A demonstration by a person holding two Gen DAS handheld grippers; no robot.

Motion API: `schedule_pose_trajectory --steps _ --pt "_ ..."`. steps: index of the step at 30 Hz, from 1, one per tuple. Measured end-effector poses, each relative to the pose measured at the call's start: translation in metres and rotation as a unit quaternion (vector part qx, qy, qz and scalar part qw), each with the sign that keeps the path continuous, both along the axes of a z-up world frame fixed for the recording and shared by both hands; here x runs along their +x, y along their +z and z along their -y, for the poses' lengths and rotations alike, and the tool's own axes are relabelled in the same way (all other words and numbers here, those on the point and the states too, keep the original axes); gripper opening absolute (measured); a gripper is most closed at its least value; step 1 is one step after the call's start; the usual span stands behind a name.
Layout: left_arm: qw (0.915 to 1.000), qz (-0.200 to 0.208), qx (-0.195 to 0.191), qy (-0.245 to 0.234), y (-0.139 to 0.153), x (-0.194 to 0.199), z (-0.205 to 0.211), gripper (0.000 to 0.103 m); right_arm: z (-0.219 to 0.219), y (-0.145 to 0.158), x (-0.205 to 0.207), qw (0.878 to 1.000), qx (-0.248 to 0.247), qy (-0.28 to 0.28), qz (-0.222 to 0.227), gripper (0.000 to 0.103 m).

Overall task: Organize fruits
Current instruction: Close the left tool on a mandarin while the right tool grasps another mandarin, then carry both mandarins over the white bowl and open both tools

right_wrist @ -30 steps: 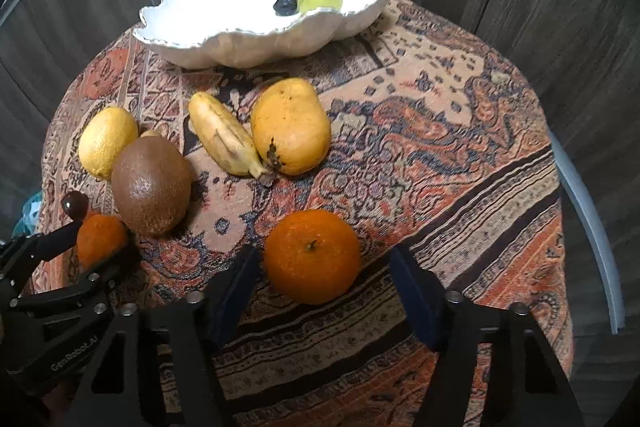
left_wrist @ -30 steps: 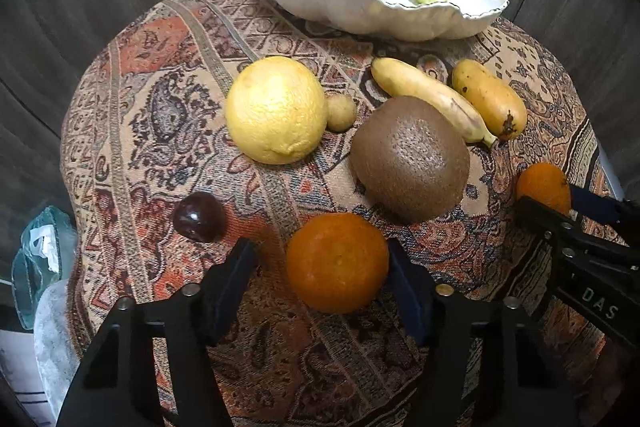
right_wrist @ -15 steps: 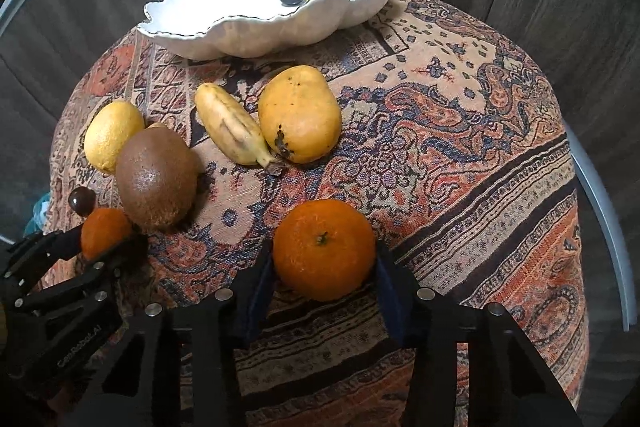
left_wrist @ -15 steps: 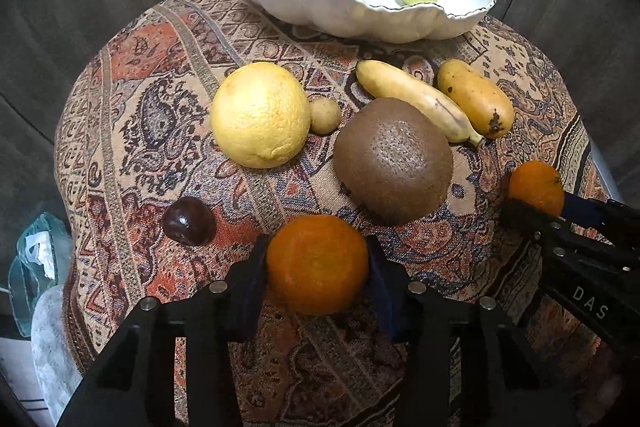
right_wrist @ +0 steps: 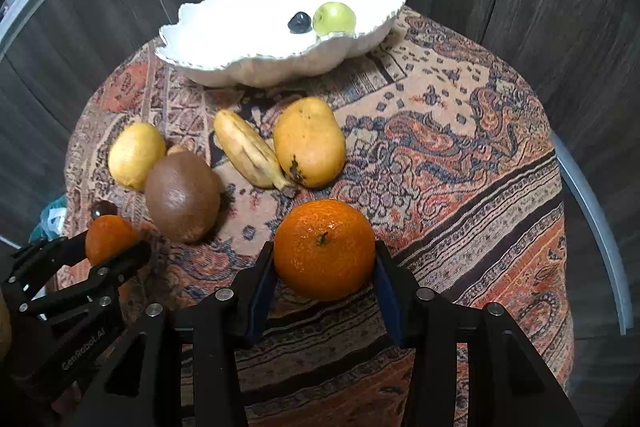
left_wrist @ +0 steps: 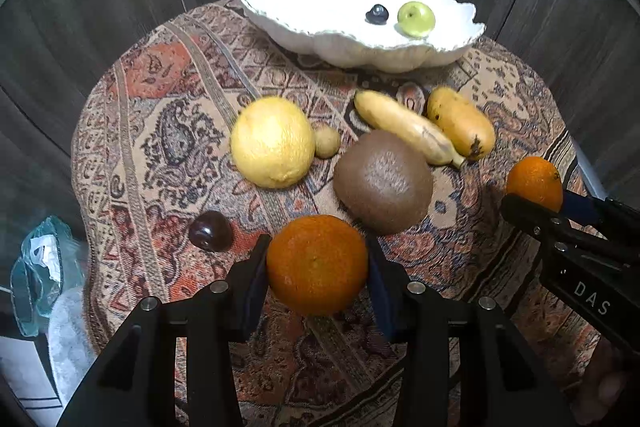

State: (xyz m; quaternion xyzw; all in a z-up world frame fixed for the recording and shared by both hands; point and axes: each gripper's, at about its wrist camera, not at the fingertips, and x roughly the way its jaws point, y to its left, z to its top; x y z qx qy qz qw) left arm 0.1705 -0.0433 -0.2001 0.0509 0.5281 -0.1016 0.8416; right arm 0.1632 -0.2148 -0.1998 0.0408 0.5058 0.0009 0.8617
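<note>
My left gripper point(left_wrist: 316, 271) is shut on an orange point(left_wrist: 317, 264) and holds it above the patterned tablecloth. My right gripper point(right_wrist: 324, 271) is shut on a second orange point(right_wrist: 324, 249), also lifted; that orange shows in the left wrist view point(left_wrist: 534, 183) at the right. On the cloth lie a yellow lemon point(left_wrist: 272, 142), a brown kiwi point(left_wrist: 383, 181), a banana point(left_wrist: 406, 133), a mango point(left_wrist: 460, 123), a small round yellowish fruit point(left_wrist: 327, 142) and a dark cherry point(left_wrist: 210, 231). A white scalloped bowl point(left_wrist: 304, 27) at the far side holds a green apple point(left_wrist: 416, 19) and a dark berry point(left_wrist: 377, 15).
The round table point(right_wrist: 500, 155) is covered by the paisley cloth; its right half has bare cloth. Dark wood panels stand behind. A teal plastic bag point(left_wrist: 40, 267) lies below the table's left edge. A metal rail point(right_wrist: 592, 219) runs along the right.
Both grippers closed on their oranges and lifted them off the cloth. Both cameras rose and pulled back, so the bowl and fruits look farther away.
</note>
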Motion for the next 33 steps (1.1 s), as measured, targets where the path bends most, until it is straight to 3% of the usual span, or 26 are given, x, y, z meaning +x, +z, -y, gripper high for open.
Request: schedule_pose_trajectory --steps 15,33 --pt "0.9989 0.045 -0.01 0.005 0.049 0.021 -0.001 0.044 0.0 0.052 0.015 0.998 0.011 0.0 0.055 0.047" --pt "0.9947 0.099 -0.025 0.008 0.091 0.089 0.006 0.044 0.004 0.097 0.063 0.994 0.01 -0.006 0.108 0.047"
